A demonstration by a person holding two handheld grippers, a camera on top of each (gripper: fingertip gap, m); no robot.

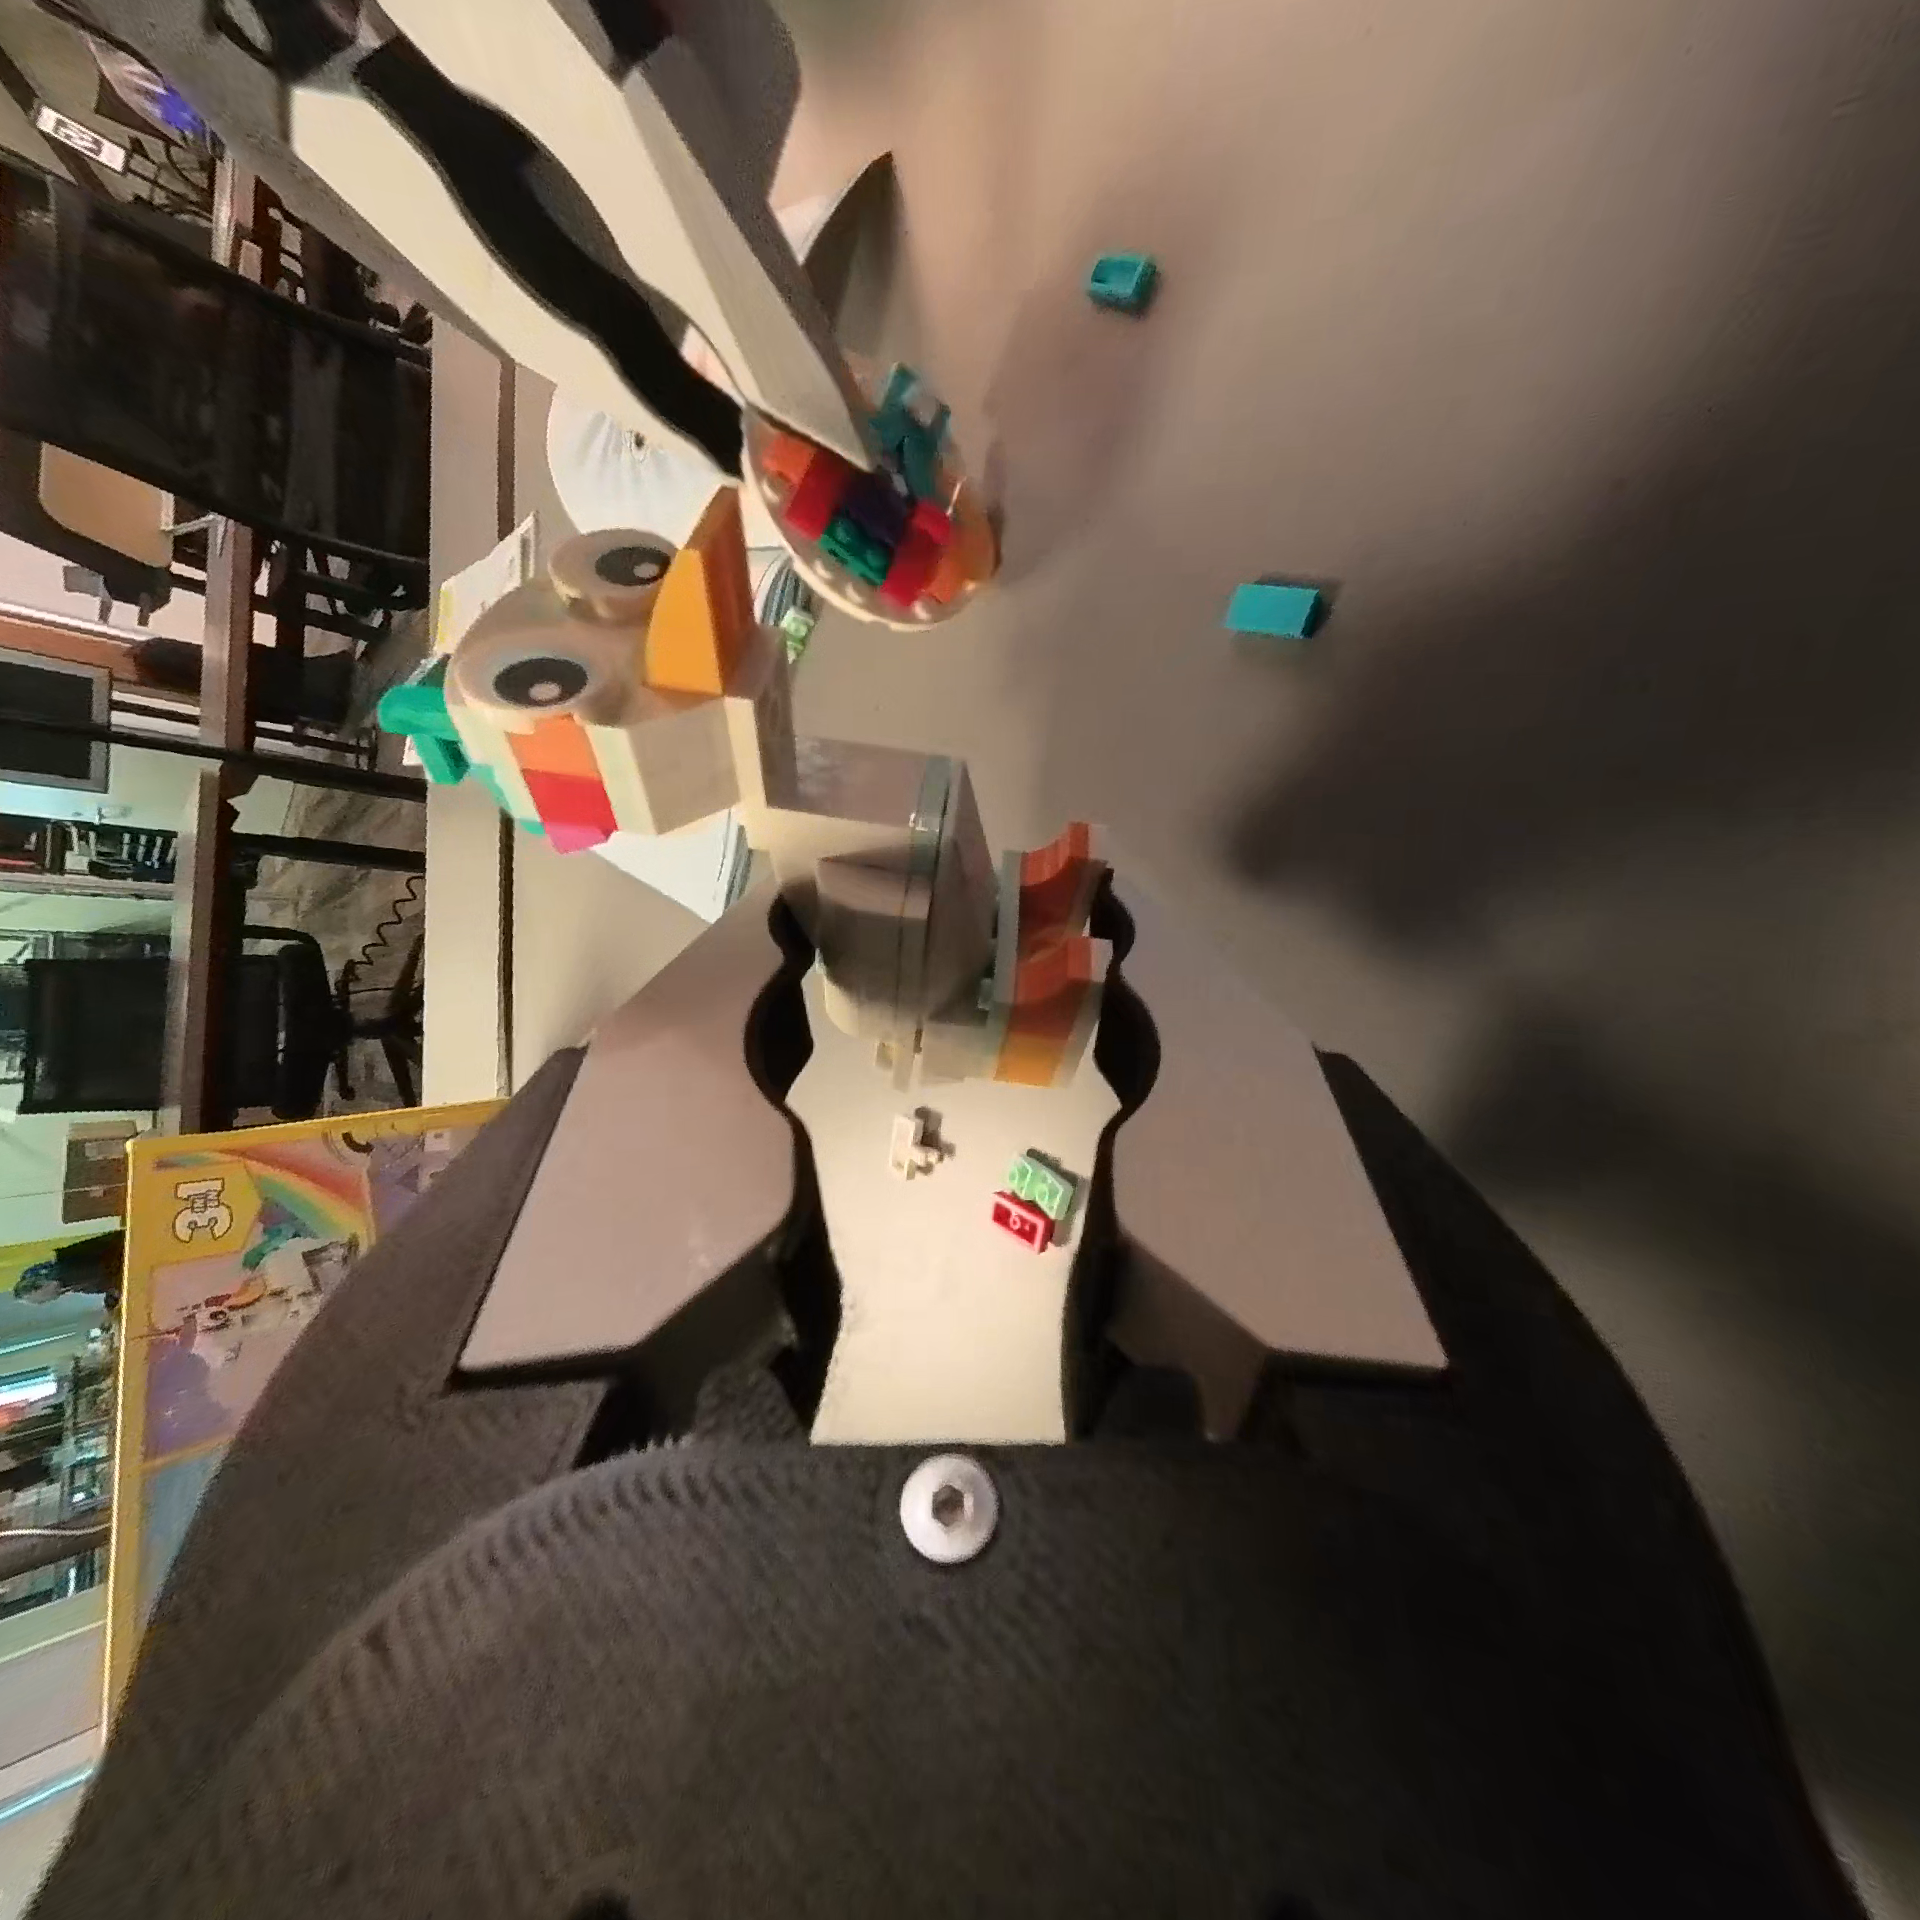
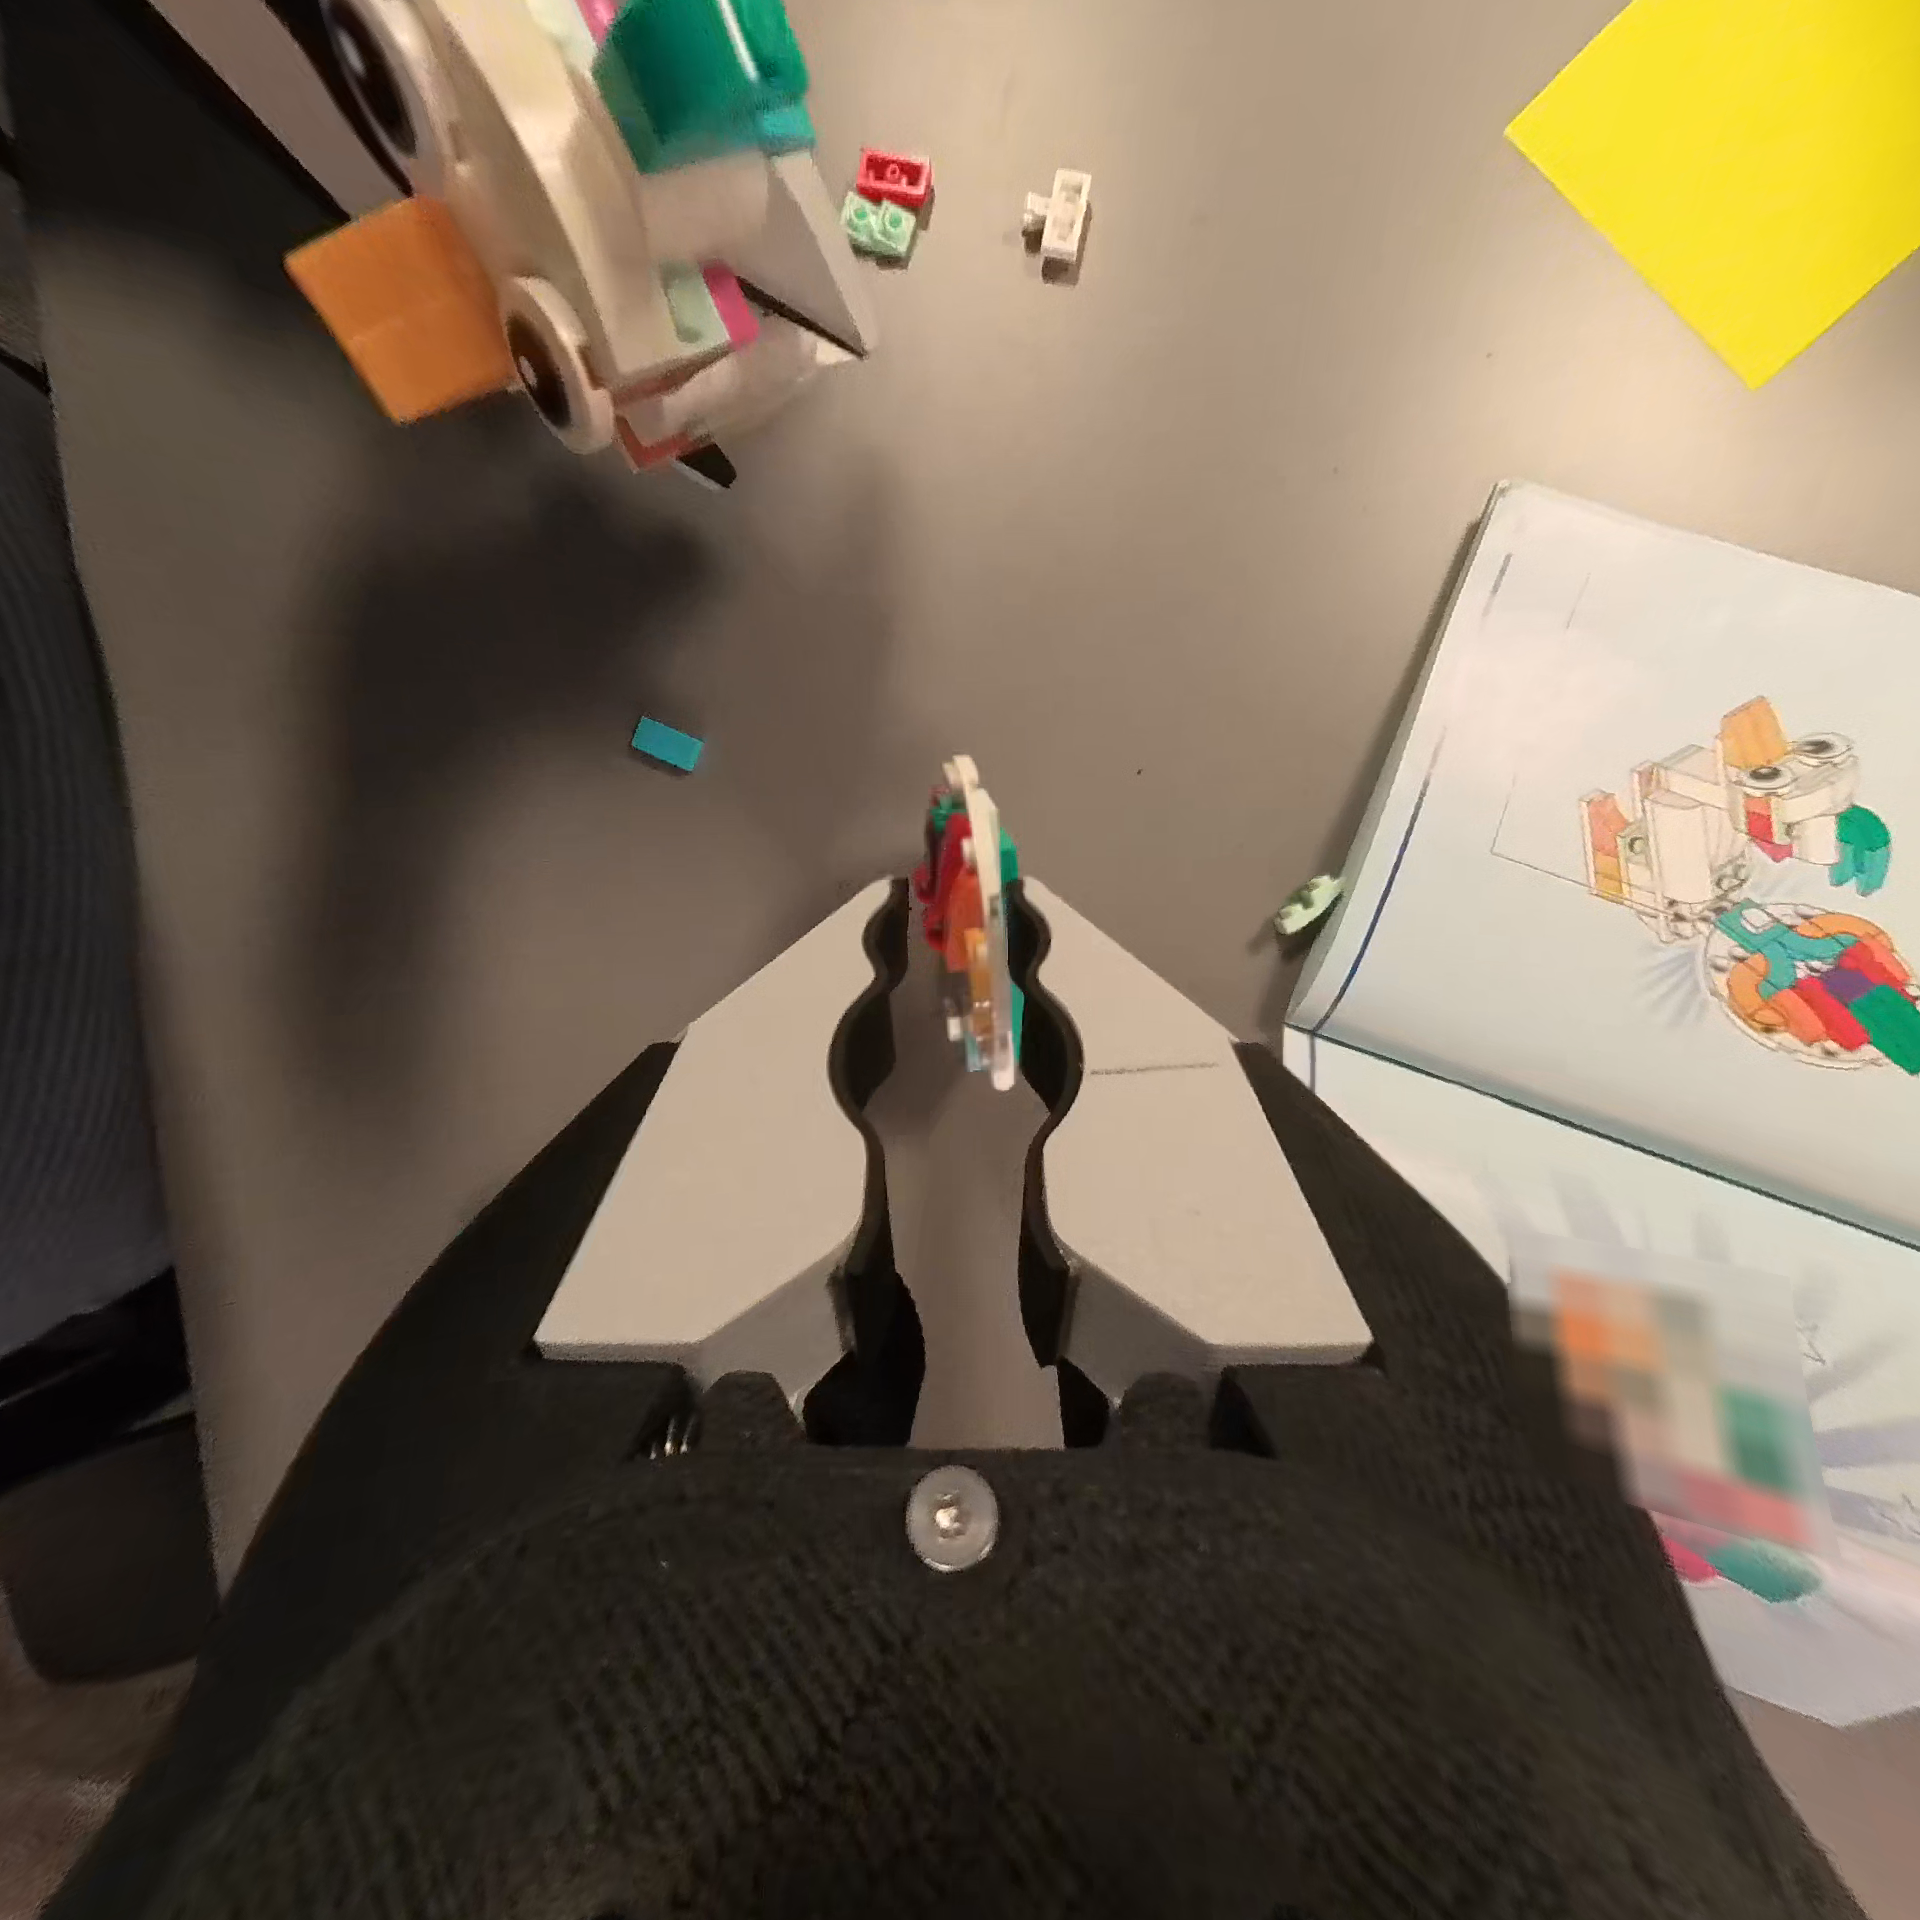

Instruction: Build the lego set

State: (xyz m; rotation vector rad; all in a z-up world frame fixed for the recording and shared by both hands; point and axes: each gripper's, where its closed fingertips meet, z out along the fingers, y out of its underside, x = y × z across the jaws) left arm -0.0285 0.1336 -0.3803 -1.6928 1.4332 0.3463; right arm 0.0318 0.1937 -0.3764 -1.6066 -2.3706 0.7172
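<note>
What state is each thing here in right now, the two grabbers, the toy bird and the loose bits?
Left gripper: shut on the bird body.
Bird body: held above the table, partly built.
Right gripper: shut on the round wing plate.
Round wing plate: held edge-on, not yet attached.
Instruction booklet: lying open.
Red brick: loose, touching the green one.
Blue tile: loose on the table.

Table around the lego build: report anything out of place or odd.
Mostly ordinary loose pieces. One oddity: a pale green piece sits partly tucked under the edge of the instruction booklet, easy to overlook. The left gripper and the right gripper each grip a sub-assembly.
</note>
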